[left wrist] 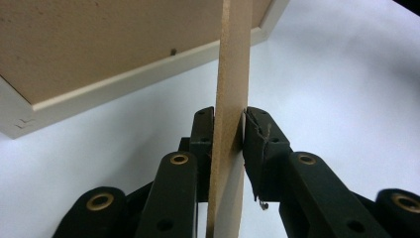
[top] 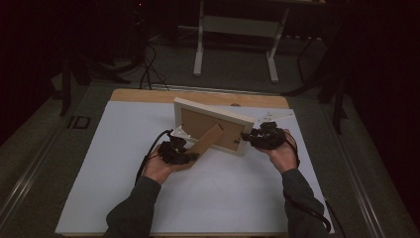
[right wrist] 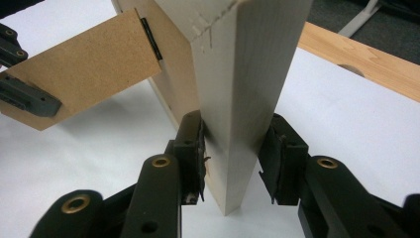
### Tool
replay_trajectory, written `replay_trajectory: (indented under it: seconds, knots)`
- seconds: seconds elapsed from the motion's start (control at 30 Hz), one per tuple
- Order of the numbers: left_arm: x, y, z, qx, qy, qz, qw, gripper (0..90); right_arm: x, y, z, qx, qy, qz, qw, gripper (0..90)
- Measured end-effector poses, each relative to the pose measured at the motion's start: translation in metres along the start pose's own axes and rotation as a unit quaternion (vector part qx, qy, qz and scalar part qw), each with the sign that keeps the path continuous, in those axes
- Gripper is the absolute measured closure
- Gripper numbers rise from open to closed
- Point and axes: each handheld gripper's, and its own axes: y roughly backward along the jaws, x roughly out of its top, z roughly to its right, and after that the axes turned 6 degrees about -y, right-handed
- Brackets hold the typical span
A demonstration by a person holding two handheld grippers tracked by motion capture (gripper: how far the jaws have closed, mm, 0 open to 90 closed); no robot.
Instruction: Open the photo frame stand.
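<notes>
Both grippers are clenched on parts of one picture frame. Nearest the person, the left gripper (top: 184, 151) grasps the brown easel stand (top: 205, 144) that swings out from the frame's back; in the left gripper view its two black jaws press on either face of that thin board (left wrist: 229, 114), seen edge-on and running straight up between them. The left hand (top: 157, 168) and dark sleeve (top: 130, 210) come in from the bottom of the high view.

A little farther on, at the right, the right gripper (top: 255, 137) holds the side rail of the picture frame (top: 214, 111). In the right gripper view the jaws sit on both sides of the pale wooden rail (right wrist: 242, 99), close to its lower corner, and the stand (right wrist: 89, 69) reaches off to the left, hinged to the brown backing, with the other gripper's jaw on its end.

The frame stands upright on its lower edge on the white sheet (top: 129, 148) that covers the bench (top: 148, 95), back side turned to the person, about the middle of the sheet. Beyond the bench, a white table base (top: 236, 29) stands on the dark floor.
</notes>
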Motion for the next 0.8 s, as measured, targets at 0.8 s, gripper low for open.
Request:
replay_trajectory:
  seconds: [0.8]
  knots:
    - [-0.031,0.013,0.012,-0.026,0.008,0.03,0.9992,68.7,-0.012,0.005,-0.011,0.025,0.001,0.01,0.9996,60.0]
